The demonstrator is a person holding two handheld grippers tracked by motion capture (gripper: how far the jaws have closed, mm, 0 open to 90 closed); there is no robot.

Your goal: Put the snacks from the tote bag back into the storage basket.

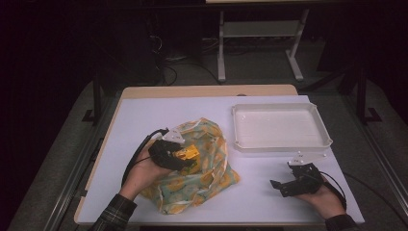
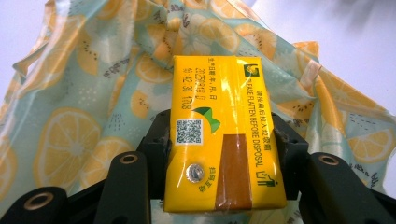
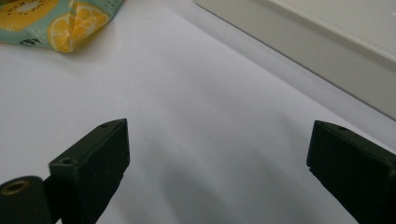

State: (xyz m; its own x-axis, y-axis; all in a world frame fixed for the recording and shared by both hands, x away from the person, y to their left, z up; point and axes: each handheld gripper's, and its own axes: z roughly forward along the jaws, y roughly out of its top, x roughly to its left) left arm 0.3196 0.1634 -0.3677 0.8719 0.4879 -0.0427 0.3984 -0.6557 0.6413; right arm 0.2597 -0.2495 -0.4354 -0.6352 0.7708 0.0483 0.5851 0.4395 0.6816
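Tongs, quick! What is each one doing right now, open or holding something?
Left tongs: closed on the yellow drink carton, above the lemon-print bag.
Right tongs: open, holding nothing, over the white table.

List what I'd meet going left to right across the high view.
Left gripper clamping the yellow carton over the fruit-print bag → white tray → right gripper, jaws open over bare table.
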